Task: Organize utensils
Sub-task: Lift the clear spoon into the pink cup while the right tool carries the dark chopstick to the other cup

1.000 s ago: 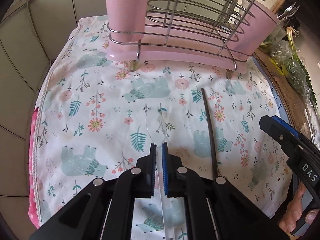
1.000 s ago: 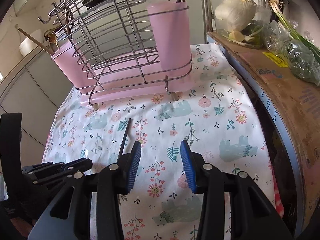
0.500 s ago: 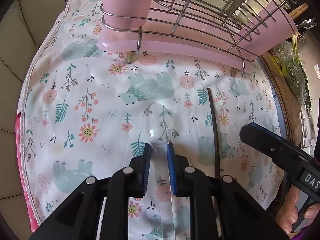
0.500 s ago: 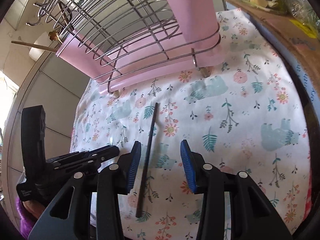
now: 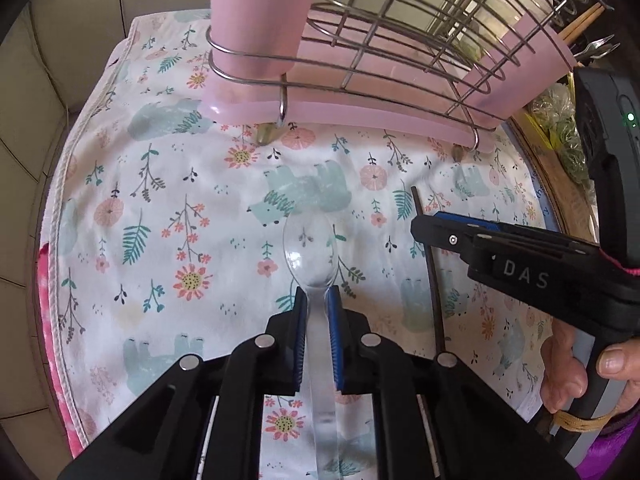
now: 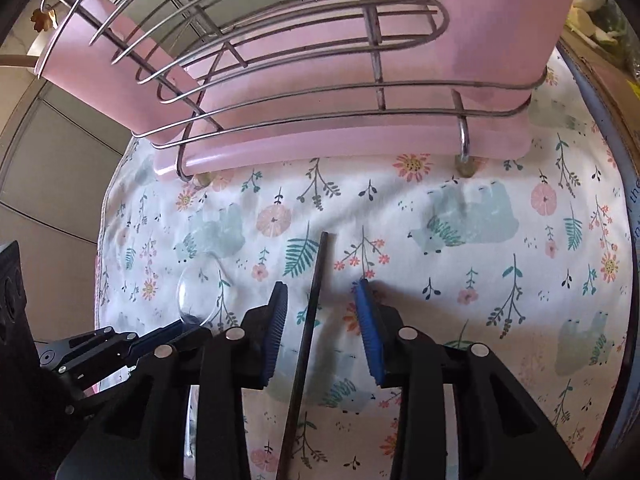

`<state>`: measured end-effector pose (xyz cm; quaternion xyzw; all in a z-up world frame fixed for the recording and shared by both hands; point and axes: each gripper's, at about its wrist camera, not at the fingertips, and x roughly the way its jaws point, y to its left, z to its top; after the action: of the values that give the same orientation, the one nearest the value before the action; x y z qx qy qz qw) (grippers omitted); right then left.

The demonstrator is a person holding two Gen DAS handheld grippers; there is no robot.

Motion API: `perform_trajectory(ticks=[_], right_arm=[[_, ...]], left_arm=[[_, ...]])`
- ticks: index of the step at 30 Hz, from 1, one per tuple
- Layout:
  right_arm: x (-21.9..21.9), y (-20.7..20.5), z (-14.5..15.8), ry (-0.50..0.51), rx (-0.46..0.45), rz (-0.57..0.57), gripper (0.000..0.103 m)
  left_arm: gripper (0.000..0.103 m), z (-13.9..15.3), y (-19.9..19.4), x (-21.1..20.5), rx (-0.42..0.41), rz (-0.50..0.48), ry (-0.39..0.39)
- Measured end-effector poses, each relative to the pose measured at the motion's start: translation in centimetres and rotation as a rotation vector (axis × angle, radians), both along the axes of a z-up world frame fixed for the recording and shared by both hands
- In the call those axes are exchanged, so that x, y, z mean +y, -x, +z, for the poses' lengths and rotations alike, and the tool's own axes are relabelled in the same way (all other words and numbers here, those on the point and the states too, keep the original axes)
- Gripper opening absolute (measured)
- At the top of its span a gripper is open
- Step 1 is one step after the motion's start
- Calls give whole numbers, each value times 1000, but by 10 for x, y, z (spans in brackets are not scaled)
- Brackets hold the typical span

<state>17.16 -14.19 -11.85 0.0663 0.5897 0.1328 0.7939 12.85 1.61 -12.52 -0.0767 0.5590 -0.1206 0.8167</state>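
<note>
Item 1, far left: patterned cloth (image 5: 168, 208), spread flat, printed with flowers and pale bears. All other items are borne by it.

Item 2: left gripper (image 5: 317, 300). Its jaws are drawn close on the neck of a clear plastic spoon (image 5: 310, 248), which is pinched between the blue pads. The spoon's bowl is seen just ahead of the fingertips; its handle runs back between the jaws toward the camera. The long axis is in line with the fingers and pointed toward the rack. Whether the spoon is lifted off the cloth cannot be told.

Item 3: dark chopstick (image 6: 308, 320), thin and straight, laid on the cloth to the right of the spoon and roughly parallel to it. Its far tip is pointed at the rack.

Item 4: right gripper (image 6: 320, 292). Its jaws are held wide apart, one on either side of the chopstick, which passes lengthwise through the gap. Neither pad is seen touching it. This gripper is plainly the nearer of the two to the chopstick; a simple closing is judged to be all that the pickup calls for, the stick being already aligned with the fingers.

Item 5, back: wire rack (image 6: 280, 60) on a pink tray, with pink cups (image 5: 260, 12) at its ends. It is judged the likely destination for both utensils.
</note>
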Motion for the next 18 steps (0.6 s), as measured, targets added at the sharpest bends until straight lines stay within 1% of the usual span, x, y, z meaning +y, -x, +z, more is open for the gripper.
perform_trajectory(ticks=[1, 2, 4, 8, 13, 16, 18], right_arm=[[3, -1, 0, 7, 0, 2, 20], [5, -1, -1, 11, 3, 8, 15], [8, 0, -2, 15, -2, 19, 8], [11, 7, -1, -23, -32, 13, 5], [3, 31, 22, -90, -142, 3, 5], [-5, 51, 43, -121, -250, -3, 5], [-11, 64, 58, -134, -331, -14, 5]], left_arm=[[3, 5, 3, 4, -18, 7, 9], [3, 10, 5, 8, -36, 14, 15], [3, 20, 11, 16, -71, 35, 25], [3, 41, 24, 27, -165, 70, 27], [3, 71, 44, 44, -289, 112, 48], [3, 87, 52, 43, -370, 139, 51], [3, 96, 54, 35, -422, 152, 53]])
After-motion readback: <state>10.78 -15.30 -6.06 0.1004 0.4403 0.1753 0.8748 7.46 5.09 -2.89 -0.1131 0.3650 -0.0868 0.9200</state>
